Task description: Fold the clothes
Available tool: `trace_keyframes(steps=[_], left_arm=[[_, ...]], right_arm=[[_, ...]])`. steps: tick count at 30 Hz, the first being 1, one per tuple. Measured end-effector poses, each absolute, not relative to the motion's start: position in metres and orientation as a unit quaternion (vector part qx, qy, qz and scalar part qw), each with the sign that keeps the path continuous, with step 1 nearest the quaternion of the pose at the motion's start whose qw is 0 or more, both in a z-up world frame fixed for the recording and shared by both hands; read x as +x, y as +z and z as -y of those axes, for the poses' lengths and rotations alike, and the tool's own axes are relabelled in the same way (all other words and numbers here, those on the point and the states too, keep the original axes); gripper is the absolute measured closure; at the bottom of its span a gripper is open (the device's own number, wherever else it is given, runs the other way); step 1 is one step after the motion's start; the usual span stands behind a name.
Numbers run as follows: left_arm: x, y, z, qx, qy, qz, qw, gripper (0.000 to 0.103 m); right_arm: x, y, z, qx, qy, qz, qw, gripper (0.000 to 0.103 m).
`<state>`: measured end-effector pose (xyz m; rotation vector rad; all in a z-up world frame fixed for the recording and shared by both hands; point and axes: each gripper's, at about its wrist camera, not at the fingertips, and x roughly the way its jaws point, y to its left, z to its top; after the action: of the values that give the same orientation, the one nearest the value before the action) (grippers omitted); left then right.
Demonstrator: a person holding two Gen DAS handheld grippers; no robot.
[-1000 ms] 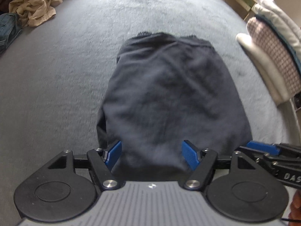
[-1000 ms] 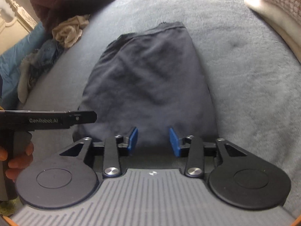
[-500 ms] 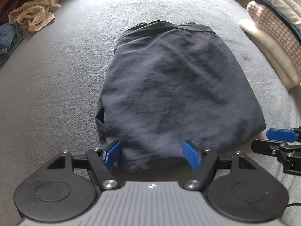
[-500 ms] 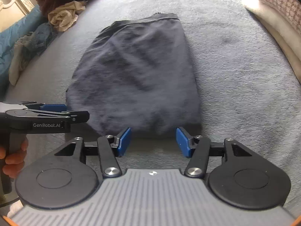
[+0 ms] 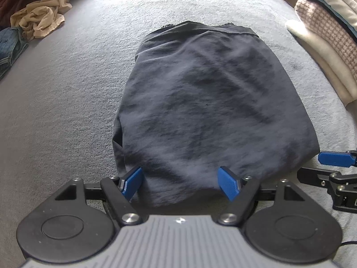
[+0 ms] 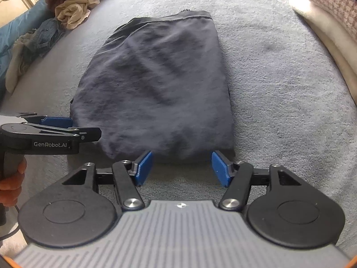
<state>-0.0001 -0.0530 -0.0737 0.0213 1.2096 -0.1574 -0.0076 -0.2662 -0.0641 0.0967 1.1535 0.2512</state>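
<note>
A dark navy folded garment [image 5: 200, 102] lies flat on the grey bed cover [image 5: 67, 111], its hem at the far end. My left gripper [image 5: 181, 183] hovers open over the garment's near left edge, with cloth below the blue pads but not pinched. In the right wrist view the same garment [image 6: 156, 84] fills the middle, and my right gripper [image 6: 181, 167] sits just short of its near edge, jaws opening with nothing between them. The left gripper [image 6: 55, 122] shows at that view's left border, a hand on its handle.
A beige crumpled garment [image 5: 42, 22] and blue jeans [image 5: 11, 44] lie at the far left. A stack of folded clothes [image 5: 323, 33] with a houndstooth piece stands at the right. A blue pillow [image 6: 20, 24] sits at the left edge.
Both grippers have drawn back toward the garment's near edge, so more of it shows. The right gripper's jaws have spread wider and no longer overlap the cloth. The garment lies still.
</note>
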Motion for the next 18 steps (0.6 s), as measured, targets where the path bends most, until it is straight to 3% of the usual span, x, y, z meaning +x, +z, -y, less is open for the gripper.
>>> trace_keyframes(steps=[18], left_arm=[[-0.0008, -0.0778, 0.0499, 0.020, -0.067, -0.566, 0.821, 0.027]], right_arm=[[-0.0088, -0.0658, 0.2601, 0.031, 0.119, -0.547, 0.828, 0.041]])
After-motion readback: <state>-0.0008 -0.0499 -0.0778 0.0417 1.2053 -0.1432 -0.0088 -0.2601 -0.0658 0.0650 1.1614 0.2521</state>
